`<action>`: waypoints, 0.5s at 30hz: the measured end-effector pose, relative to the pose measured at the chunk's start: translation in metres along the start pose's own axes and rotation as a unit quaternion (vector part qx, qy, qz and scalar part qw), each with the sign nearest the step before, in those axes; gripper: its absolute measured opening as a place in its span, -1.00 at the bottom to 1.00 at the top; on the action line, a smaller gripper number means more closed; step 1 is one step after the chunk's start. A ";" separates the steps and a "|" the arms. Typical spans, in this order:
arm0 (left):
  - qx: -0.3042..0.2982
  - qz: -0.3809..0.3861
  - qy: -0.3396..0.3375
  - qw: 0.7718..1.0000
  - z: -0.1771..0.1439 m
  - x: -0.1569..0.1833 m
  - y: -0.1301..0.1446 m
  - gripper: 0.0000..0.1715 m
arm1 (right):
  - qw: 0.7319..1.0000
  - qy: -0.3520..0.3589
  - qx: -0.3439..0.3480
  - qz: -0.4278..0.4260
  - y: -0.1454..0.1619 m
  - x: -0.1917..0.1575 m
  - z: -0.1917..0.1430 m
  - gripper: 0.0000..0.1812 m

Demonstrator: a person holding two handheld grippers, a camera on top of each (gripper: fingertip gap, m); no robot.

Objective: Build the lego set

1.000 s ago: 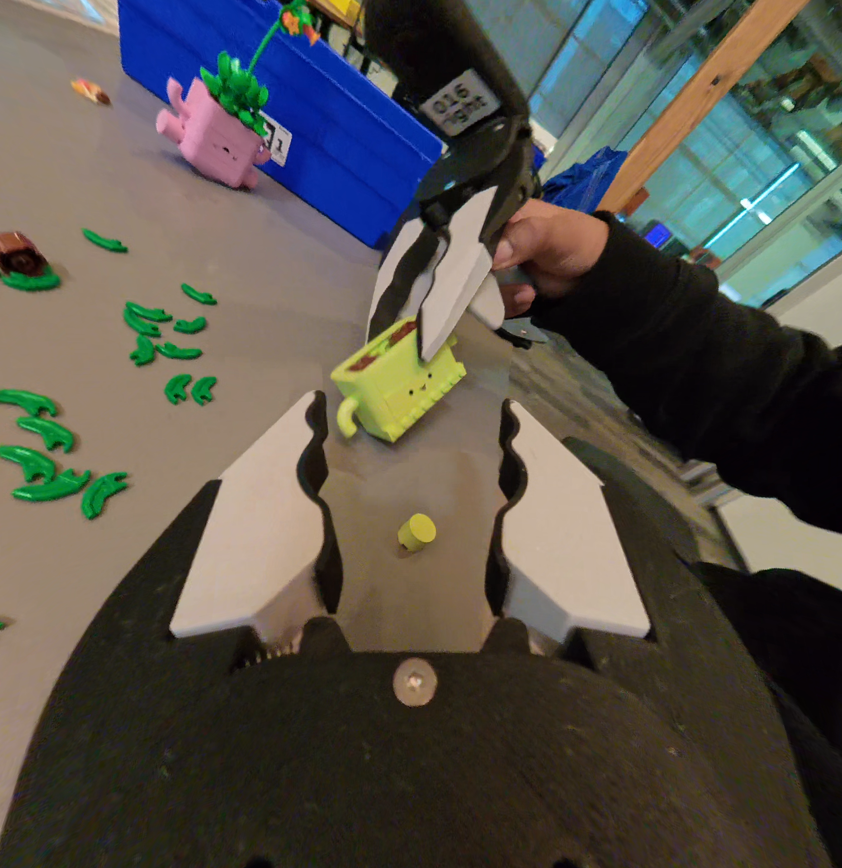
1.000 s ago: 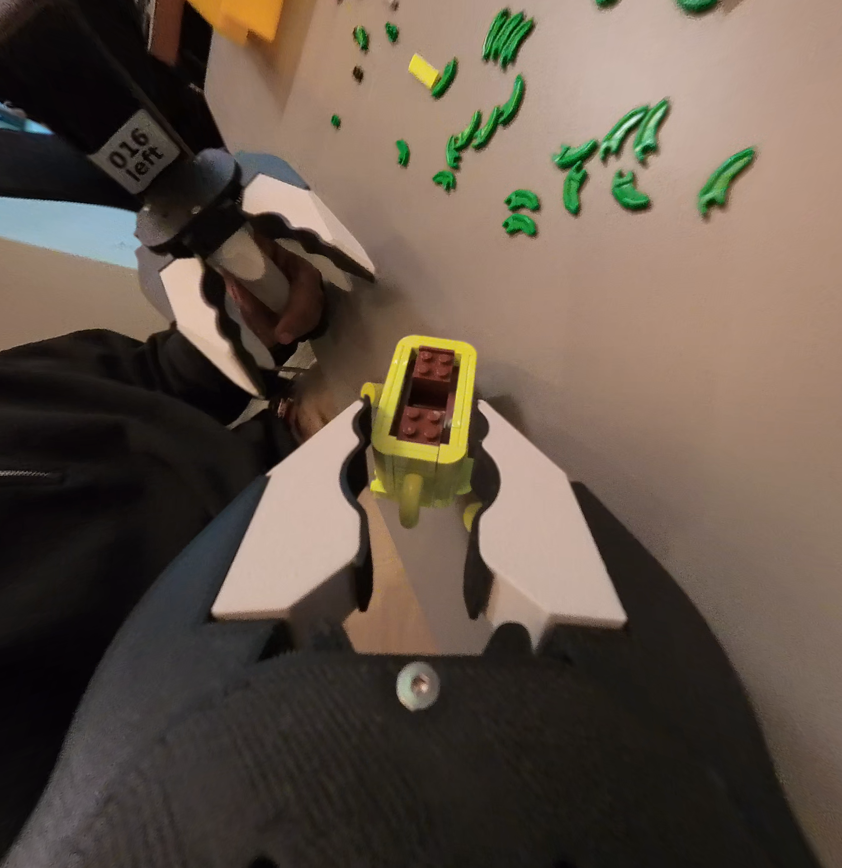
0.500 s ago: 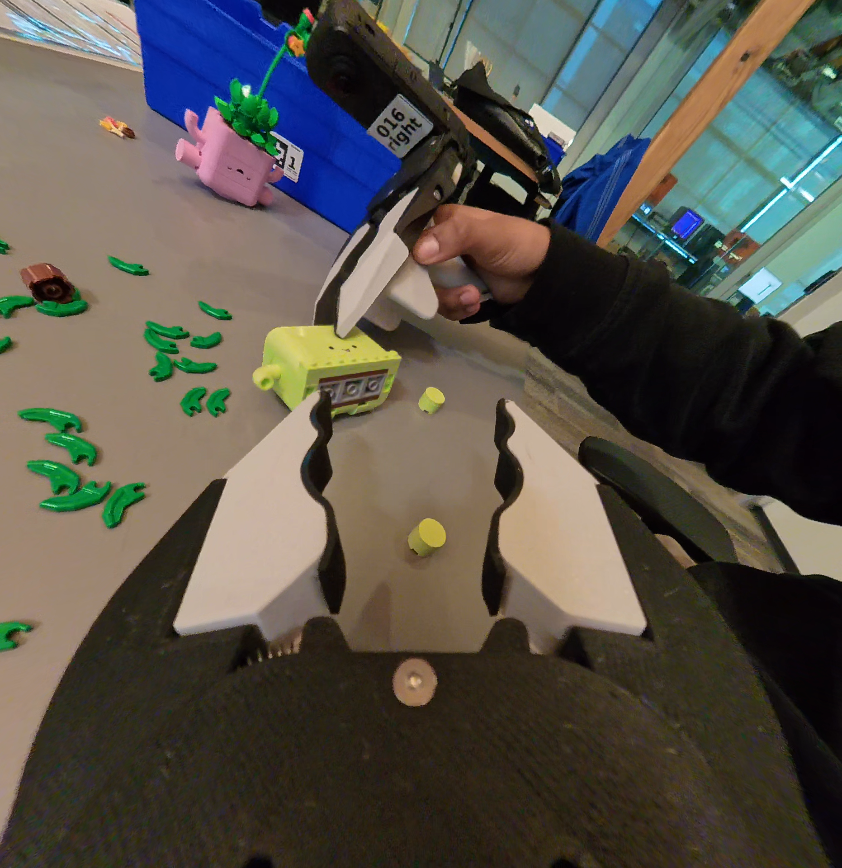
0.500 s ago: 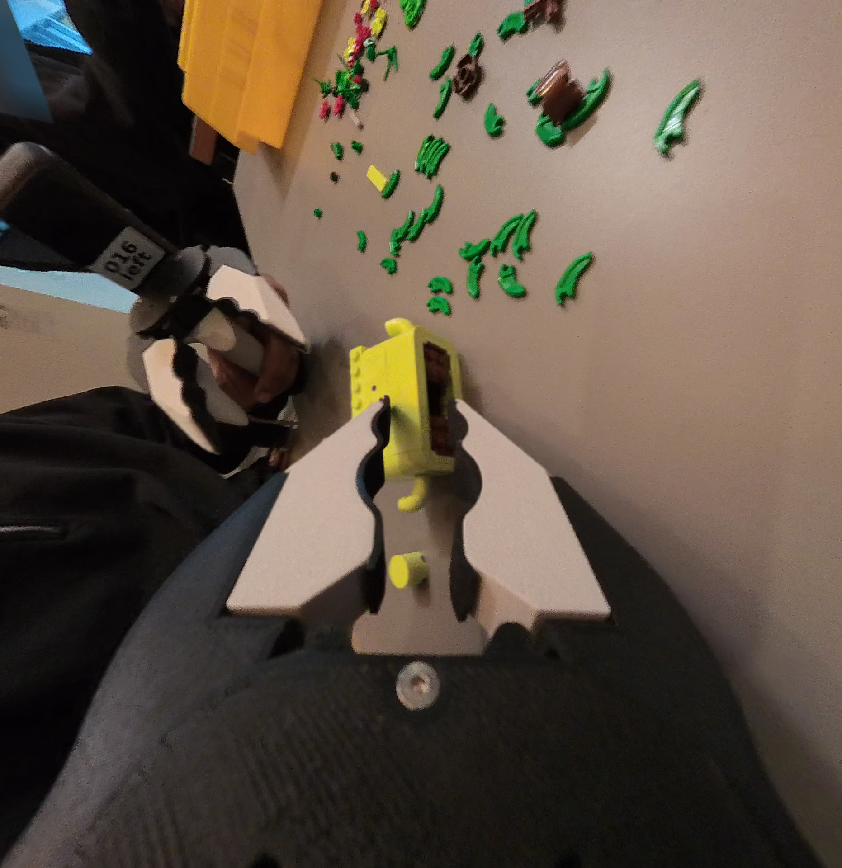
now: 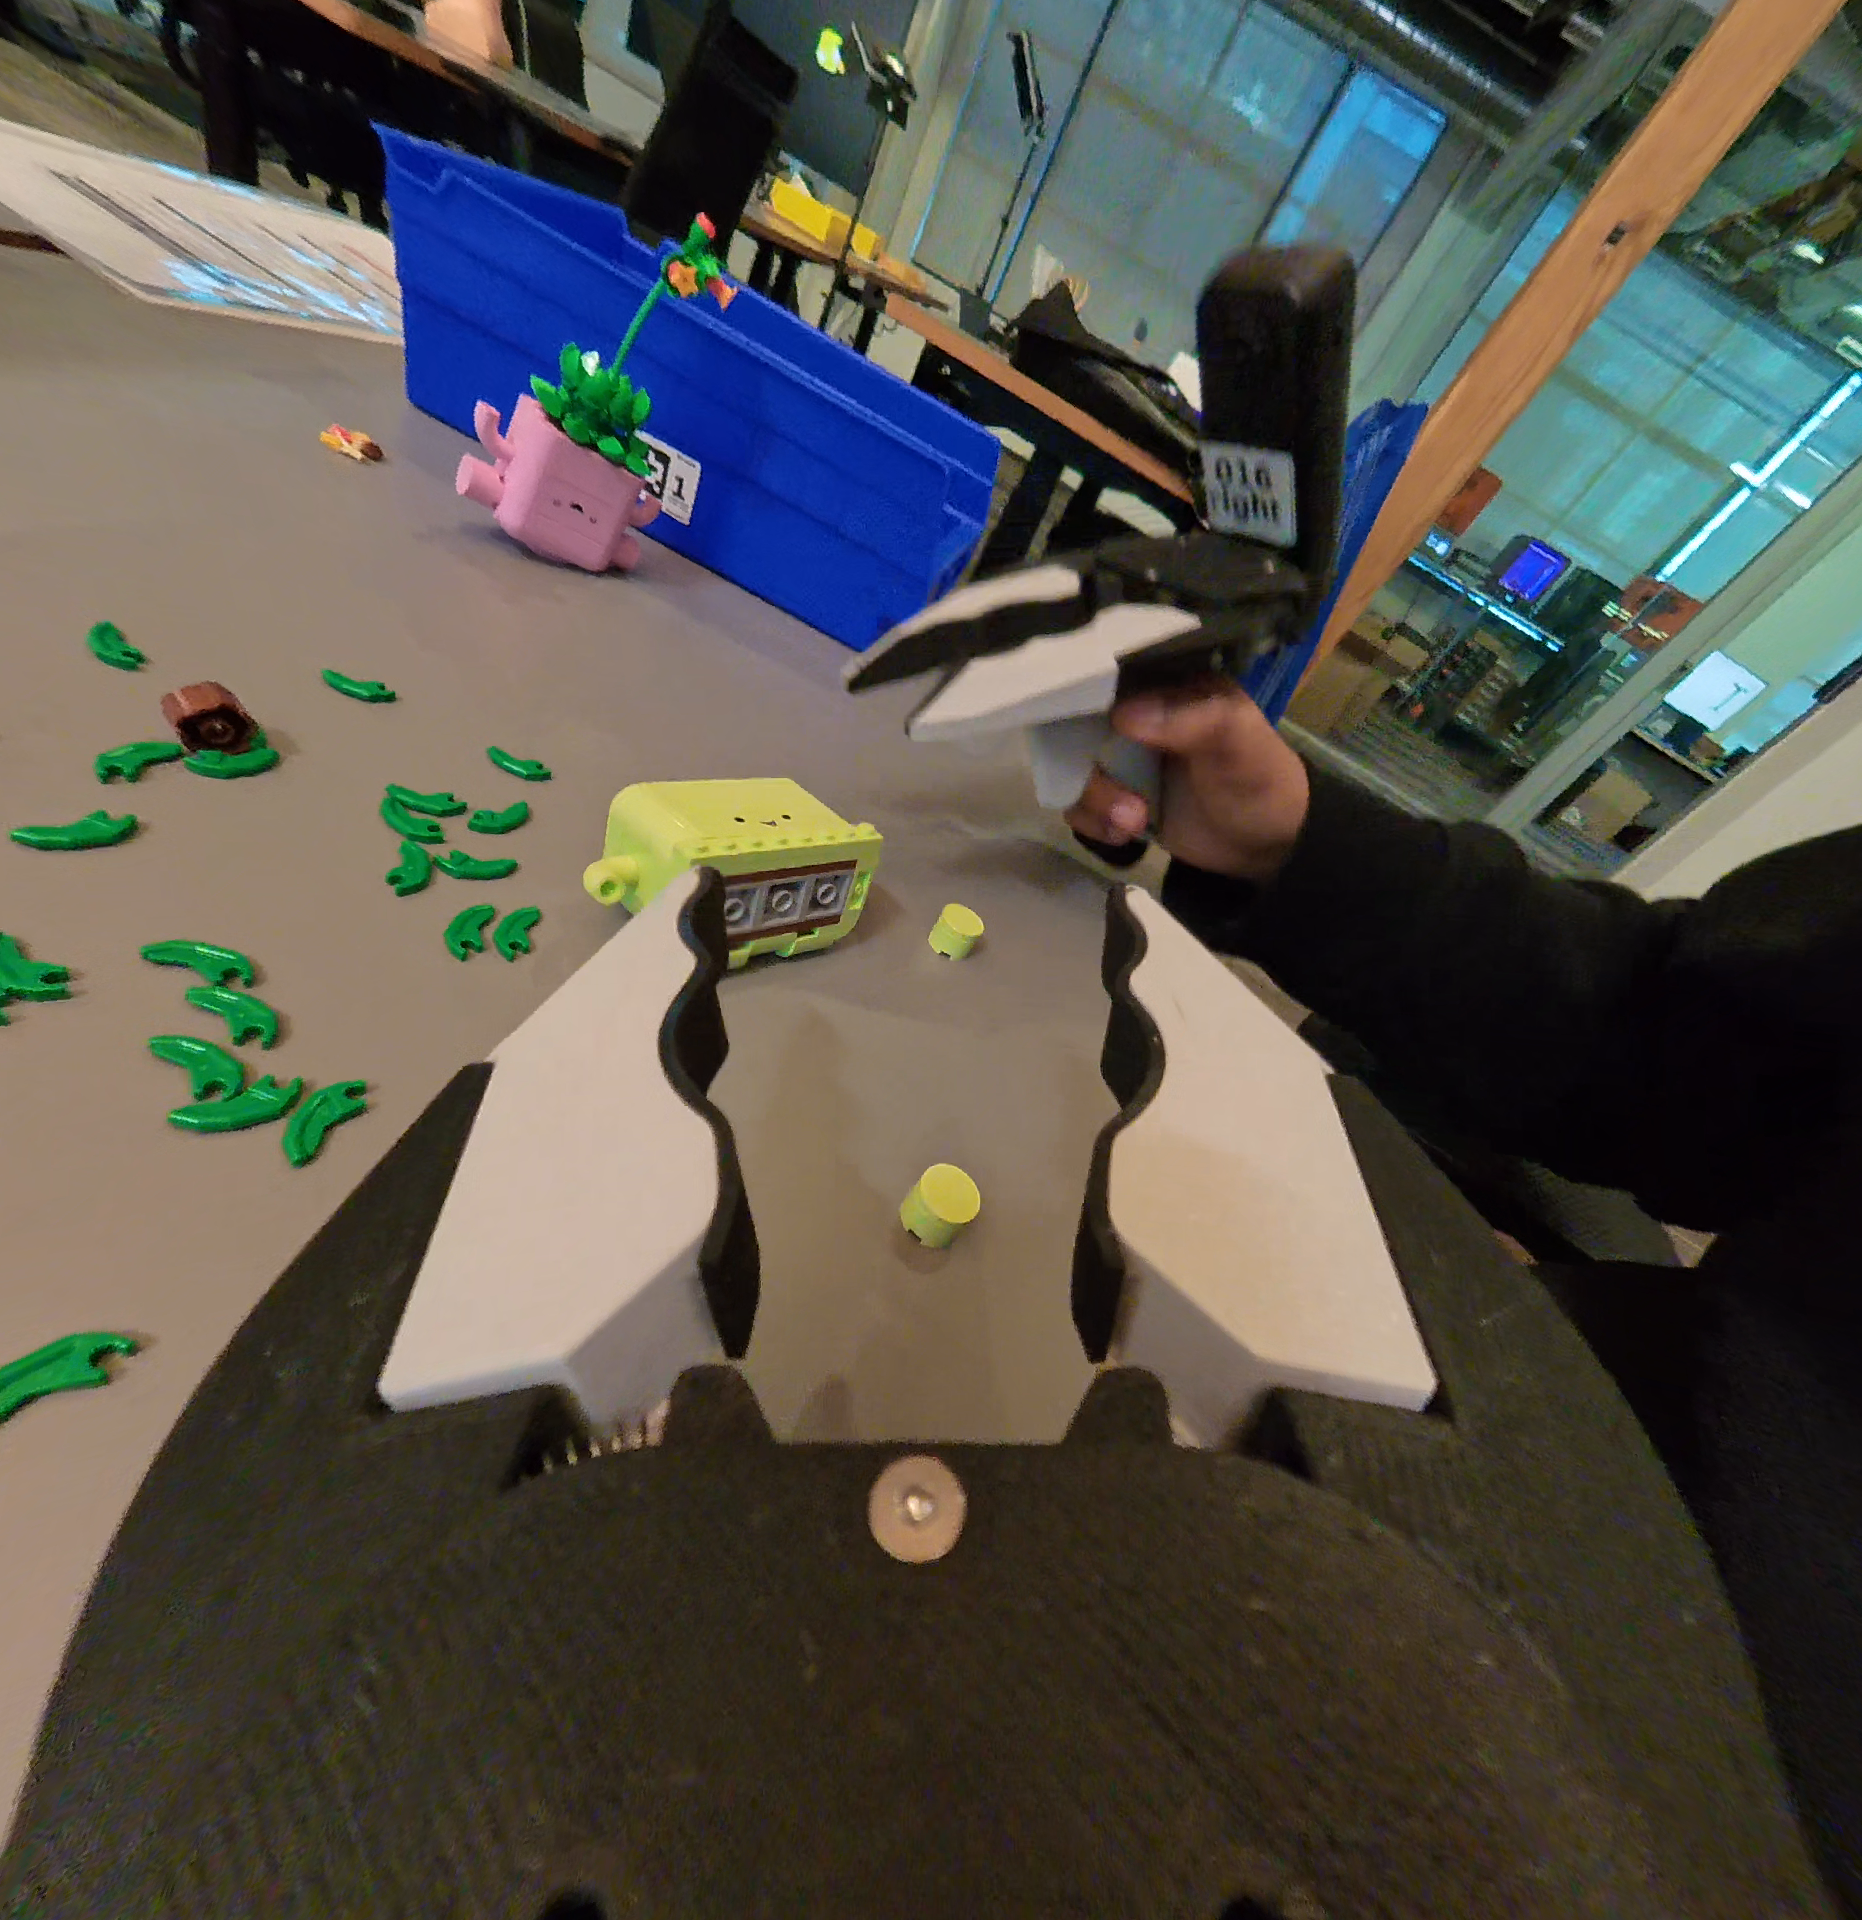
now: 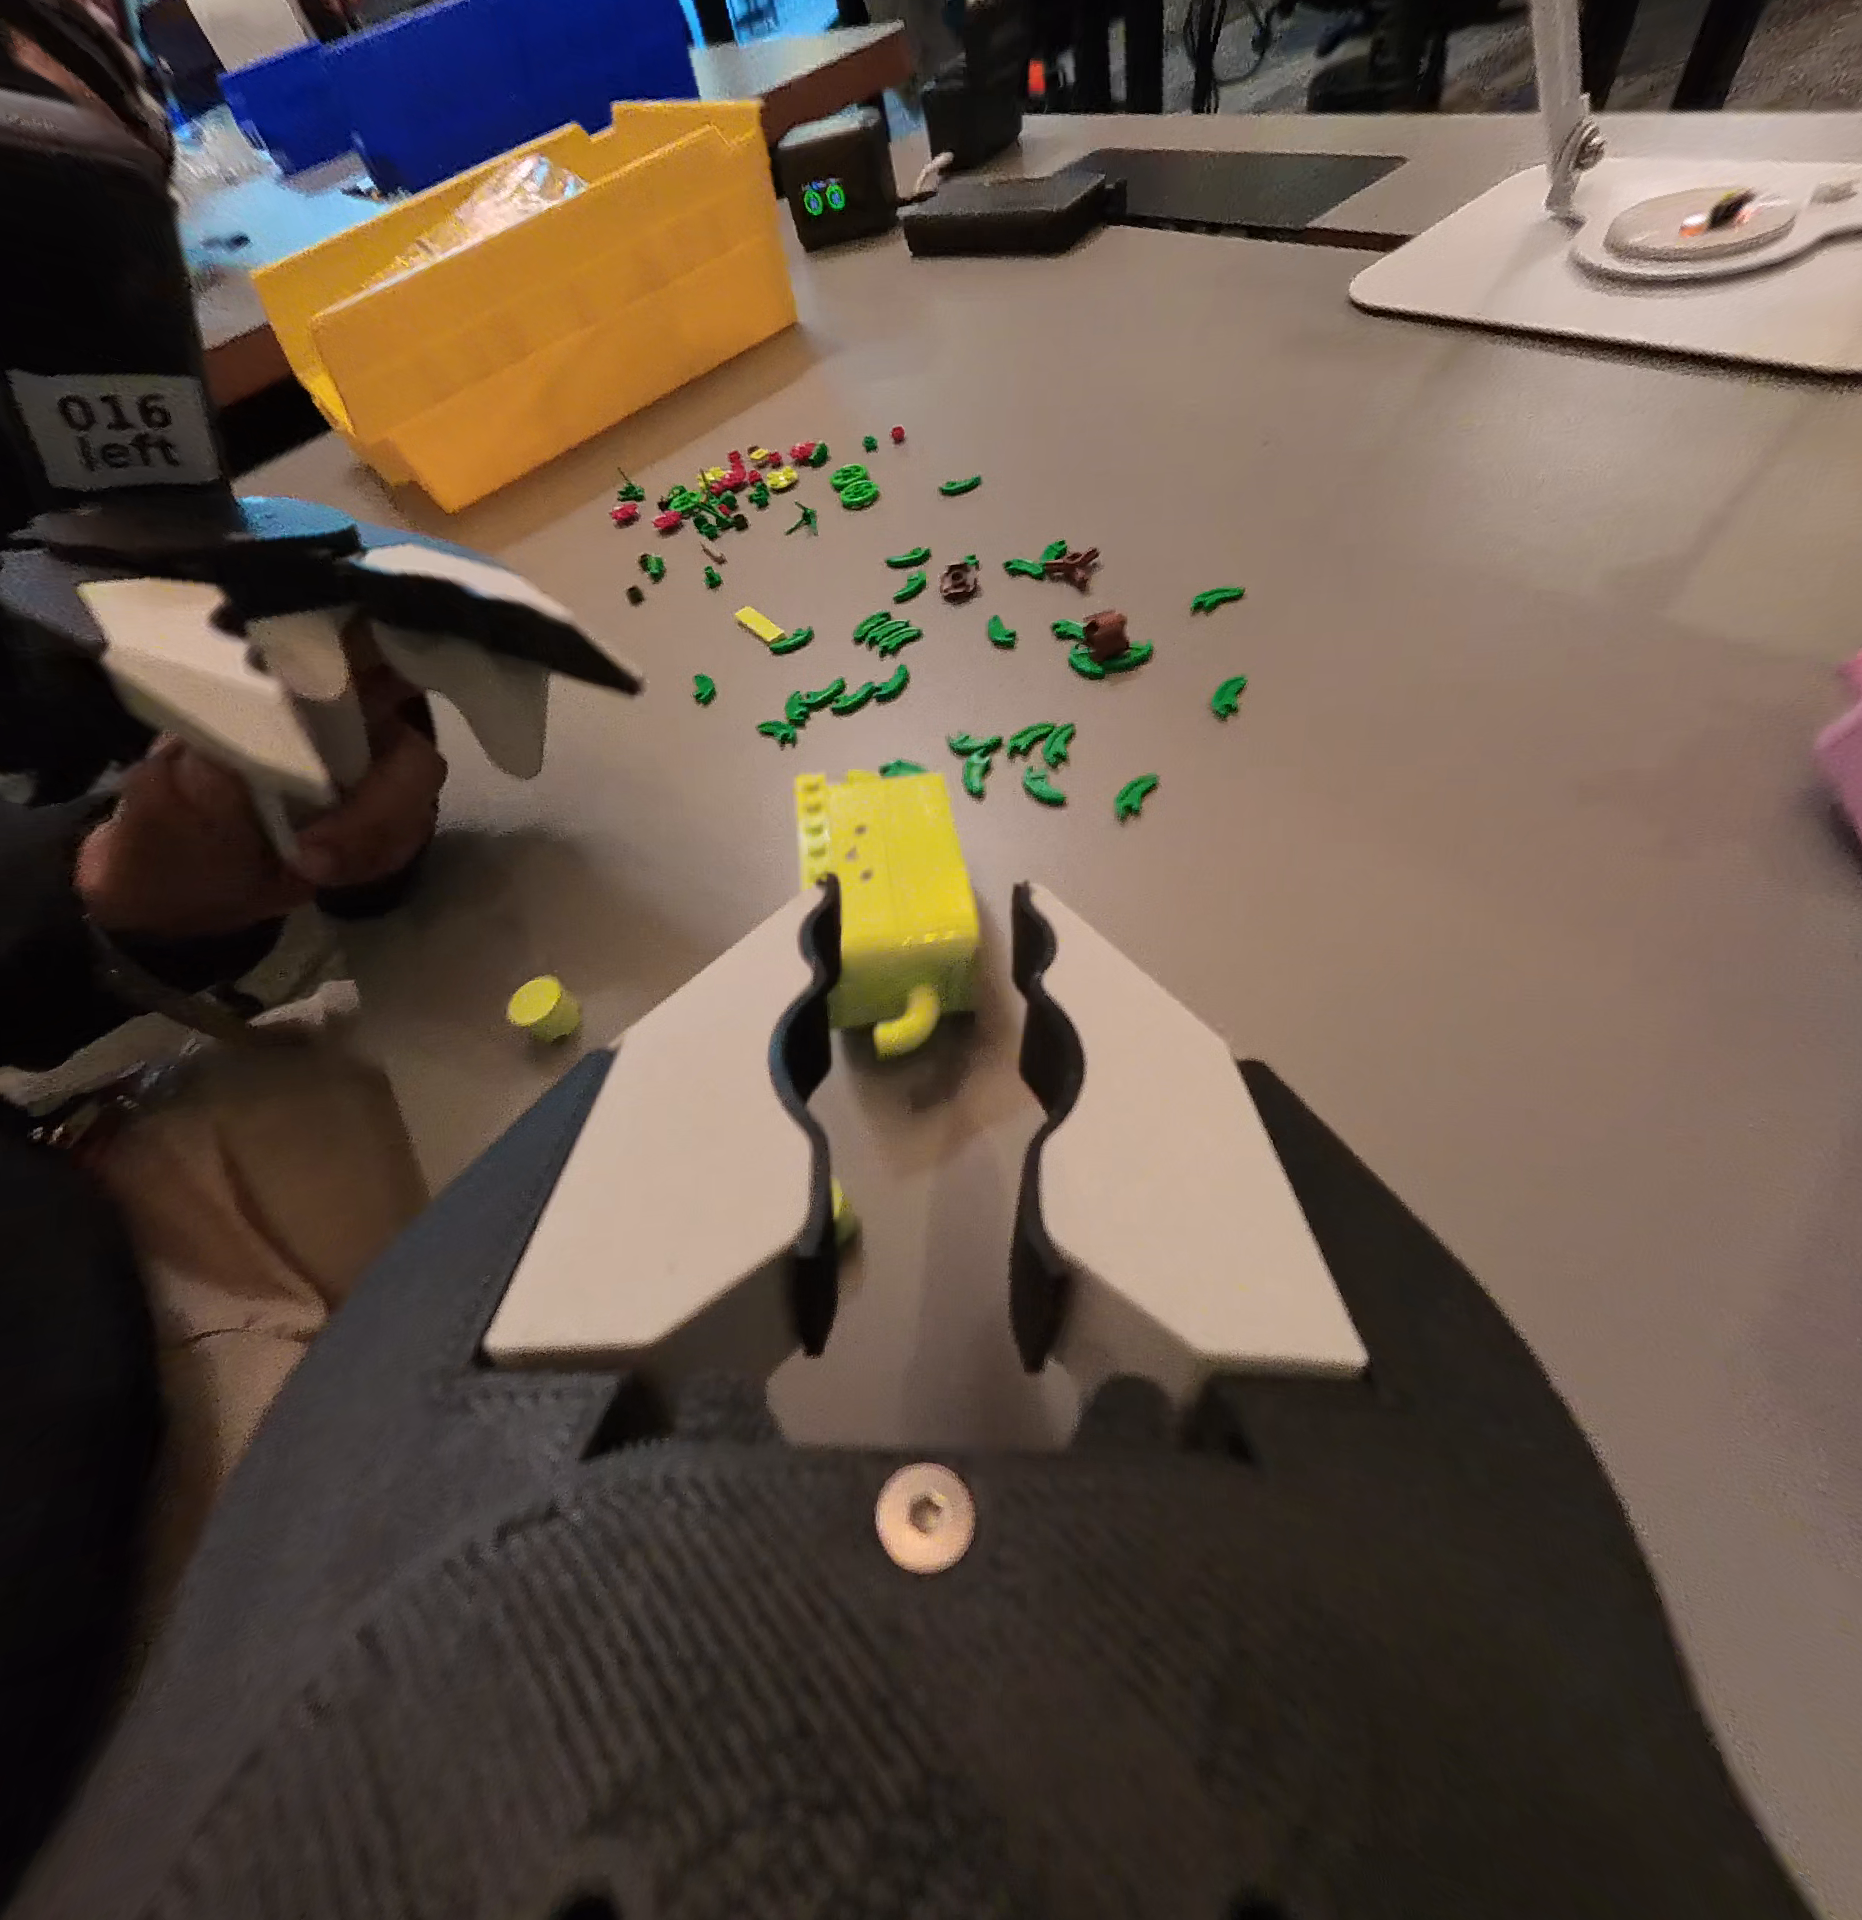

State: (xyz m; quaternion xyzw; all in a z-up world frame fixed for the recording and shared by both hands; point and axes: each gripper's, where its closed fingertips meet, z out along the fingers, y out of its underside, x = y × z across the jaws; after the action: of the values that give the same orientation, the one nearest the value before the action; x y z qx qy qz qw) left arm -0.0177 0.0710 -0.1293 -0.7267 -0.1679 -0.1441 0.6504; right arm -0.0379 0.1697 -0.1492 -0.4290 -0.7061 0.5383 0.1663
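A lime-green lego pot [image 5: 740, 847] lies on its side on the grey table, its grey and brown underside facing me. My left gripper [image 5: 906, 899] is open and empty, low over the table, the pot just beyond its left fingertip. One small round lime piece [image 5: 939, 1203] lies between its fingers and another [image 5: 955, 928] beside the pot. My right gripper [image 6: 922, 894] is open and empty, with the pot [image 6: 896, 883] just ahead of its tips. In the left wrist view the right gripper [image 5: 885, 707] is raised above and right of the pot.
A finished pink pot with a plant [image 5: 563, 499] stands before a blue bin [image 5: 802, 488]. Green leaf pieces [image 5: 220, 1049] and a brown piece [image 5: 208, 717] are scattered on the left. A yellow bin [image 6: 553, 301], small flower parts [image 6: 729, 494] and a white stand base [image 6: 1633, 270] lie farther off.
My right gripper laid the lime pot on its side on the table, let go of it and lifted away to the right. My left gripper stayed open over the round lime piece.
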 end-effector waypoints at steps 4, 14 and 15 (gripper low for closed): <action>0.013 -0.008 -0.011 1.000 -0.002 -0.004 -0.003 -0.18 | 1.000 0.020 -0.005 0.004 0.023 -0.006 -0.013 -0.59; -0.048 -0.029 0.026 0.998 0.016 0.006 0.013 -0.45 | 0.999 0.046 0.017 0.003 0.019 0.000 -0.020 -0.69; -0.062 -0.032 0.034 0.997 0.022 0.009 0.017 -0.52 | 0.998 0.050 0.021 0.008 0.018 0.002 -0.021 -0.70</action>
State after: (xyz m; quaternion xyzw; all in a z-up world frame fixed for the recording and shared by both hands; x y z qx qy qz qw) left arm -0.0021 0.0913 -0.1428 -0.7546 -0.1599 -0.1999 0.6041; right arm -0.0167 0.1850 -0.1584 -0.4577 -0.6818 0.5323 0.2057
